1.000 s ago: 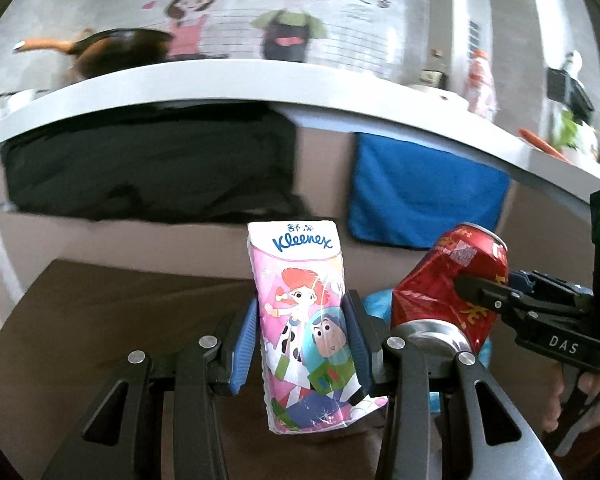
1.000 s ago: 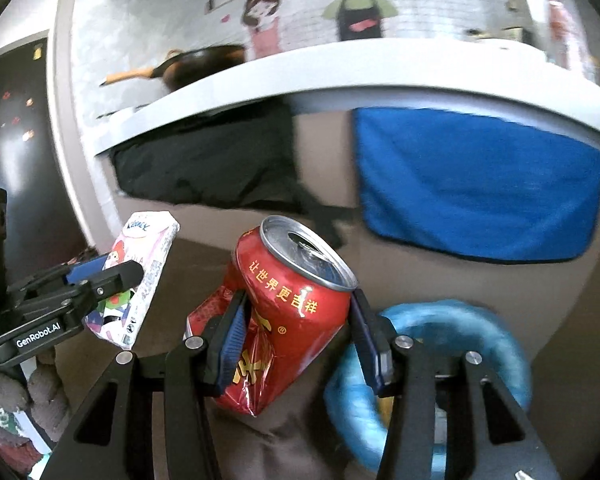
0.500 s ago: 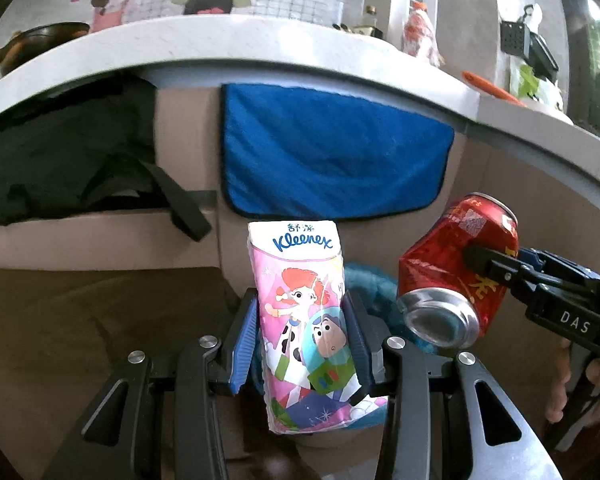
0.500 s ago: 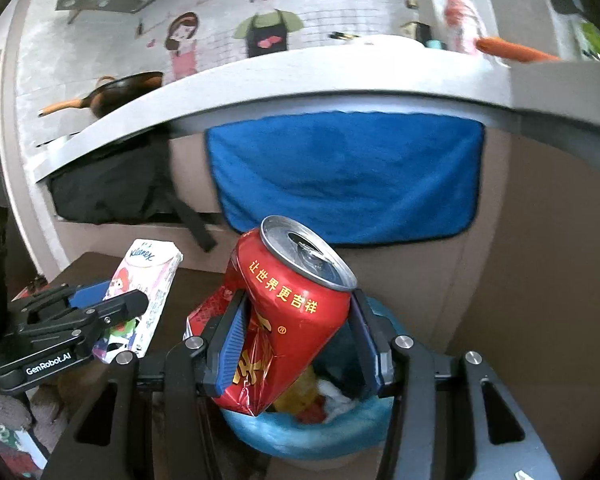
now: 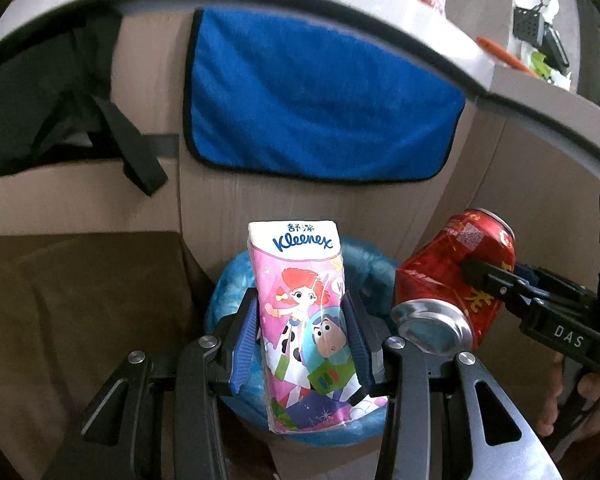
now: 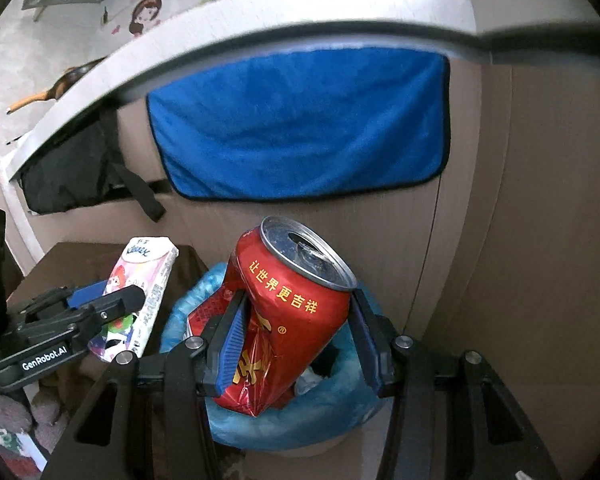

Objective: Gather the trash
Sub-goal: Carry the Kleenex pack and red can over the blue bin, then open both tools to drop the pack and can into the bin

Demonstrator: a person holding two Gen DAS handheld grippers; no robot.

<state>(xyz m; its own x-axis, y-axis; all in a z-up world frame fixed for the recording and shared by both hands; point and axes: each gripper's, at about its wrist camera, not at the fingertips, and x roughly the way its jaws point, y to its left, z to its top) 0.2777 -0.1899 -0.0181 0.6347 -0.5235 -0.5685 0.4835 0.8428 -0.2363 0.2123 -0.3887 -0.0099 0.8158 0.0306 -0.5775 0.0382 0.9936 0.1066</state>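
Pink Kleenex pack (image 5: pixel 304 312) sat clamped in my left gripper (image 5: pixel 306 336), marked GenRobot.AI, over the near rim of the blue-lined bin (image 6: pixel 284 420). Right gripper (image 6: pixel 296 340), marked DAS, squeezed a crushed red can (image 6: pixel 288 320) with gold Chinese lettering above the same bin. Bin contents mostly hidden.

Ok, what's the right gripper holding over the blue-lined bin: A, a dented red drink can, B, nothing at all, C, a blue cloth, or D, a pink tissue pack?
A: in the right wrist view the right gripper is clamped on the dented red can above the blue-lined bin, while the pink tissue pack sits in the left gripper.
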